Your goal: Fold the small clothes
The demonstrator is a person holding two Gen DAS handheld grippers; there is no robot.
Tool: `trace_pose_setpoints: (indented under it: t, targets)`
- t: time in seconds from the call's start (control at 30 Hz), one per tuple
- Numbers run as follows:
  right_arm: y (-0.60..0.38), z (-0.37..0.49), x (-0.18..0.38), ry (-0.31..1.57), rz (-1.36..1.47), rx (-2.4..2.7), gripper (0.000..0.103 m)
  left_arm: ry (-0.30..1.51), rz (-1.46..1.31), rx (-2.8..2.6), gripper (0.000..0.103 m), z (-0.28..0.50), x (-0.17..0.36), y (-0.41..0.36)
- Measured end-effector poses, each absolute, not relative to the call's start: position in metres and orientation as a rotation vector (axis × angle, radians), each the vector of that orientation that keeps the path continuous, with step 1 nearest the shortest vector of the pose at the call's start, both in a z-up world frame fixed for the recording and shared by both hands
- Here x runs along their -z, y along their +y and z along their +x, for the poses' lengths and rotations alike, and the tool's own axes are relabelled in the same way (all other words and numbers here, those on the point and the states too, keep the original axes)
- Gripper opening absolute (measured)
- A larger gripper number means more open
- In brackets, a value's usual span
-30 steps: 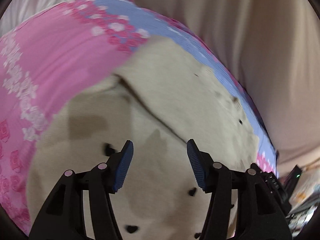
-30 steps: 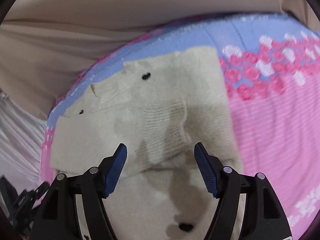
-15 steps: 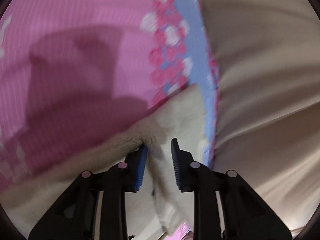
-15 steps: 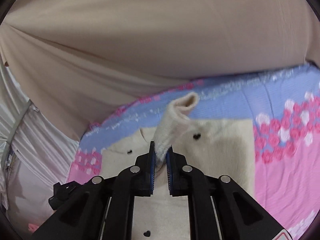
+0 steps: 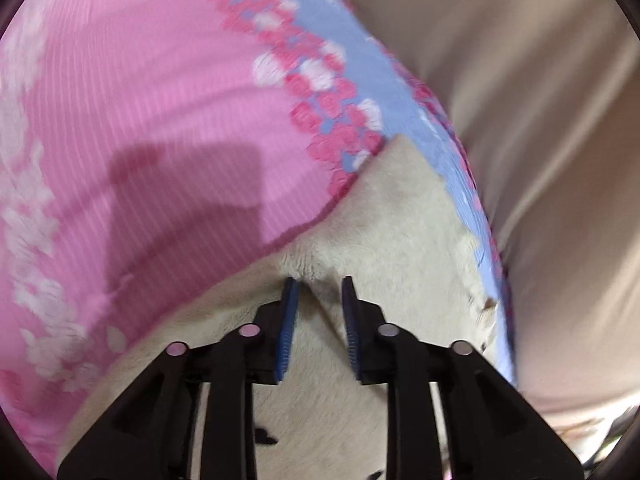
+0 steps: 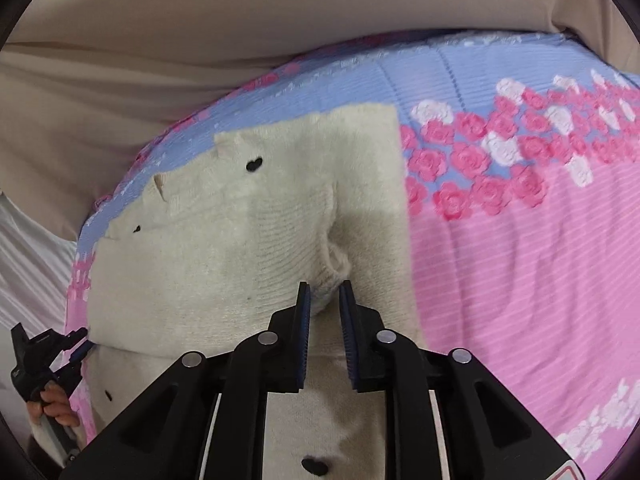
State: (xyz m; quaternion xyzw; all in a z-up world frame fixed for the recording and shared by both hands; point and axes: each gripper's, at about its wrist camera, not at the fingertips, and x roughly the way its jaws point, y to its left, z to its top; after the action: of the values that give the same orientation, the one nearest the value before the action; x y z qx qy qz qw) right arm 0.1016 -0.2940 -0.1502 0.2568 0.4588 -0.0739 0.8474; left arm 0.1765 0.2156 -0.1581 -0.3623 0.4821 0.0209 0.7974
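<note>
A cream knit sweater (image 6: 224, 280) with small black hearts (image 6: 254, 165) lies flat on a pink and blue flowered blanket (image 6: 520, 260). Its ribbed sleeve (image 6: 280, 232) is folded across the body. The sleeve's cuff (image 6: 334, 266) rests at the tips of my right gripper (image 6: 325, 288), whose jaws are opening, and the pads no longer squeeze it. In the left wrist view my left gripper (image 5: 318, 284) hovers low over the sweater (image 5: 400, 232) near its edge. Its jaws are opening too, with a loose ridge of knit between them. The left gripper (image 6: 82, 340) also shows at the sweater's left side.
A beige sheet (image 6: 200, 20) rises behind the blanket's blue border, and the same beige sheet (image 5: 540, 160) falls away on the right in the left wrist view. A hand (image 6: 54, 404) grips the left tool's handle. White fabric (image 6: 32, 248) hangs at the far left.
Both grippers closed on knit and have since parted a little. The right one lifted the sleeve and laid it over the body. The left one moved to the sweater's edge.
</note>
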Motion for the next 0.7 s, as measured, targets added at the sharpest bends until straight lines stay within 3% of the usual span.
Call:
trace_pose_setpoints:
  t: [0.03, 0.1, 0.17, 0.23, 0.27, 0.3, 0.43, 0.53, 0.6, 0.67, 0.7]
  targets:
    - [-0.296, 0.103, 0.146, 0.958, 0.542, 0.157, 0.040, 1.015, -0.731, -0.042, 0.037, 0.174, 0.150, 0.212]
    - [-0.299, 0.114, 0.143, 0.949, 0.529, 0.157, 0.056, 0.994, -0.680, -0.057, 0.050, 0.171, 0.143, 0.208]
    - [-0.298, 0.137, 0.153, 0.997, 0.512, 0.158, 0.060, 1.012, -0.666, -0.063, 0.050, 0.177, 0.148, 0.201]
    - [-0.295, 0.153, 0.169, 1.047, 0.509, 0.144, 0.054, 1.051, -0.685, -0.080, 0.050, 0.184, 0.161, 0.197]
    - [-0.292, 0.157, 0.172, 1.065, 0.498, 0.124, 0.039, 1.064, -0.689, -0.091, 0.049, 0.185, 0.165, 0.196]
    - [-0.289, 0.159, 0.171, 1.065, 0.478, 0.119, 0.008, 1.065, -0.690, -0.097, 0.049, 0.185, 0.166, 0.195]
    - [-0.302, 0.141, 0.136, 0.880, 0.510, 0.132, 0.008, 1.033, -0.617, -0.092, 0.050, 0.181, 0.156, 0.195]
    - [-0.320, 0.147, 0.171, 1.043, 0.476, 0.214, 0.010, 1.068, -0.577, -0.106, 0.050, 0.187, 0.167, 0.196]
    - [-0.330, 0.124, 0.169, 1.020, 0.542, 0.209, 0.011, 1.058, -0.547, -0.113, 0.050, 0.183, 0.165, 0.198]
    - [-0.332, 0.092, 0.152, 0.966, 0.541, 0.210, 0.017, 1.050, -0.540, -0.101, 0.050, 0.173, 0.159, 0.202]
    - [-0.332, 0.068, 0.146, 0.950, 0.549, 0.205, 0.031, 1.047, -0.548, -0.089, 0.050, 0.165, 0.156, 0.208]
